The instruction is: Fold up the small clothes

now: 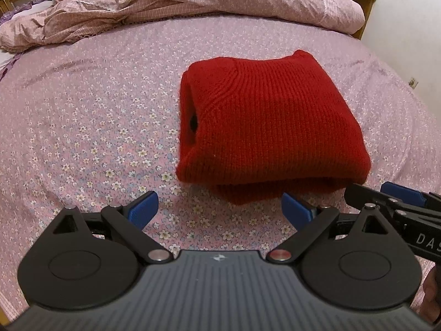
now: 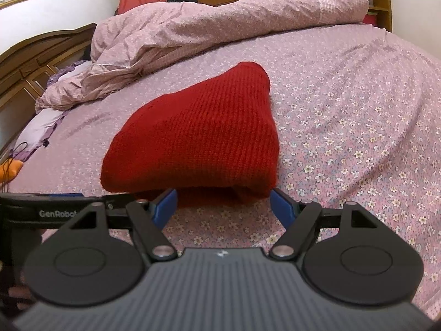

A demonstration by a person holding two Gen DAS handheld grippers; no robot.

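Note:
A red knitted sweater (image 1: 264,127) lies folded into a thick bundle on the flowered bed sheet (image 1: 96,138). My left gripper (image 1: 220,207) is open and empty, its blue pads just short of the bundle's near edge. The right gripper shows at the right edge of the left wrist view (image 1: 391,195). In the right wrist view the sweater (image 2: 198,138) lies straight ahead. My right gripper (image 2: 223,204) is open and empty, its blue pads at the bundle's near edge. The left gripper's black body (image 2: 55,209) shows at the left edge there.
A crumpled pink duvet (image 1: 193,2) lies along the far side of the bed, also in the right wrist view (image 2: 220,24). A wooden headboard (image 2: 33,63) and a pale purple pillow (image 2: 41,127) are at the left. An orange object (image 2: 9,171) lies at the left edge.

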